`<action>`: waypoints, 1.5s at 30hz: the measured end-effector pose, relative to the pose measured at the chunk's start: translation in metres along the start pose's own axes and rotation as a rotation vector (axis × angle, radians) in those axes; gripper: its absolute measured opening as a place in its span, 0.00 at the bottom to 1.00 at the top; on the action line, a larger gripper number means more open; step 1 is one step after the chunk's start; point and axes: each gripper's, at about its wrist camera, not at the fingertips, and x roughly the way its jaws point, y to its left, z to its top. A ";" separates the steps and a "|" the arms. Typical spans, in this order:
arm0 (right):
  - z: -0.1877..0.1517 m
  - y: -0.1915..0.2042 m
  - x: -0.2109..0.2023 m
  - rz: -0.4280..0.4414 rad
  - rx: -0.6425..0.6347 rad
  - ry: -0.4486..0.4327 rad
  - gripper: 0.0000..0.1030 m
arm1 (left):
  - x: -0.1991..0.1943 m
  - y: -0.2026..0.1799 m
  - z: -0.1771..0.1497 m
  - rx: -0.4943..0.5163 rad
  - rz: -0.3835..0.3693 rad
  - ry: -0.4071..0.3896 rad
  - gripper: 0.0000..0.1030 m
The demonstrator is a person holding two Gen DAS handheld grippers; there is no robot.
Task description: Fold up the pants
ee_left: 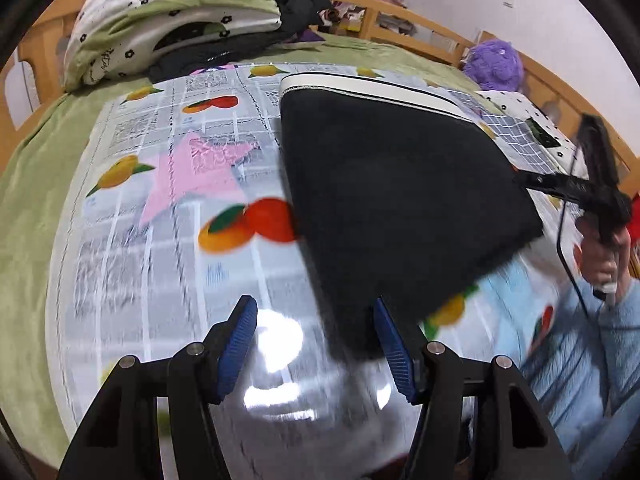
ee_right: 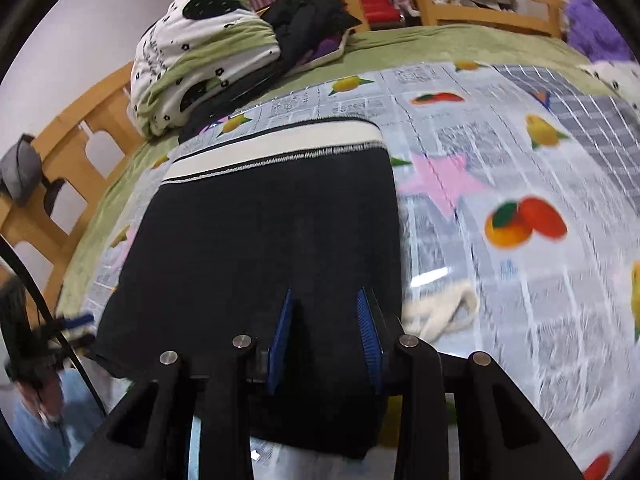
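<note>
Your left gripper (ee_left: 314, 344) is hanging spread wide beside the black pants (ee_left: 392, 184); your right gripper (ee_right: 326, 332) is hovering parted over them.

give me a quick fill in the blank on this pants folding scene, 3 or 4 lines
1. The black pants have a waistband coloured ____.
2. The pants lie on a plastic sheet printed with ____.
3. The left gripper has its jaws ____.
4. The plush toy by the bed rail is ____.

Missing words: white; fruit; open; purple
</note>
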 end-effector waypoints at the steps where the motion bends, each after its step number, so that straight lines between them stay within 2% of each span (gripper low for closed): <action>1: -0.003 0.000 -0.001 -0.002 0.008 0.000 0.33 | -0.003 -0.002 -0.004 0.012 -0.019 0.002 0.56; 4: -0.014 0.002 -0.004 -0.019 0.022 0.003 0.33 | -0.002 -0.014 -0.009 0.073 -0.038 0.010 0.55; 9: -0.026 0.009 -0.013 -0.064 -0.009 0.000 0.33 | 0.016 -0.047 -0.018 0.300 0.114 0.034 0.44; 11: -0.029 0.010 -0.013 -0.078 -0.013 -0.002 0.33 | 0.019 -0.052 -0.021 0.352 0.124 0.032 0.43; 14: -0.031 0.011 -0.013 -0.090 -0.009 -0.010 0.34 | 0.025 -0.055 -0.016 0.355 0.113 0.015 0.28; 15: -0.032 0.012 -0.011 -0.095 -0.012 -0.011 0.34 | 0.024 -0.056 -0.012 0.342 0.132 -0.014 0.13; 16: -0.033 0.012 -0.010 -0.101 -0.020 -0.012 0.34 | 0.018 -0.054 -0.007 0.316 0.154 -0.075 0.13; 18: -0.034 0.013 -0.008 -0.108 -0.034 -0.014 0.34 | 0.008 -0.045 -0.001 0.226 0.123 -0.155 0.13; 19: -0.035 0.013 -0.008 -0.111 -0.042 -0.016 0.34 | 0.014 -0.040 -0.001 0.186 0.114 -0.126 0.13; 21: -0.037 0.014 -0.007 -0.109 -0.060 -0.020 0.35 | 0.035 -0.034 -0.011 0.171 0.142 -0.032 0.14; 22: -0.038 0.015 -0.006 -0.110 -0.071 -0.018 0.35 | 0.031 -0.037 -0.016 0.182 0.150 -0.053 0.14; 27: -0.041 0.016 -0.013 -0.098 -0.106 0.018 0.35 | 0.005 -0.043 -0.023 0.169 0.105 -0.010 0.20; 29: -0.038 0.013 -0.023 -0.063 -0.090 0.003 0.35 | -0.011 -0.038 -0.023 0.142 0.077 -0.026 0.20; 31: -0.035 0.012 -0.030 -0.048 -0.081 -0.029 0.35 | -0.030 -0.030 -0.019 0.079 0.069 -0.068 0.34; 32: -0.035 0.013 -0.031 -0.047 -0.081 -0.039 0.35 | -0.034 -0.026 -0.015 0.049 0.057 -0.088 0.37; 34: -0.034 0.014 -0.027 -0.057 -0.083 -0.048 0.35 | -0.038 -0.024 -0.002 0.018 0.029 -0.128 0.38; 37: -0.039 0.013 -0.010 -0.088 -0.080 -0.029 0.35 | -0.023 -0.030 0.028 0.008 0.053 -0.175 0.38; 39: -0.047 0.016 -0.009 -0.113 -0.111 -0.053 0.35 | 0.000 -0.032 0.040 -0.014 0.057 -0.132 0.38; 42: -0.057 0.018 -0.012 -0.126 -0.122 -0.018 0.35 | 0.031 -0.032 0.031 -0.030 0.079 -0.035 0.40; 45: -0.074 0.011 -0.007 -0.112 -0.101 0.015 0.35 | 0.035 -0.040 0.012 0.013 0.126 -0.042 0.44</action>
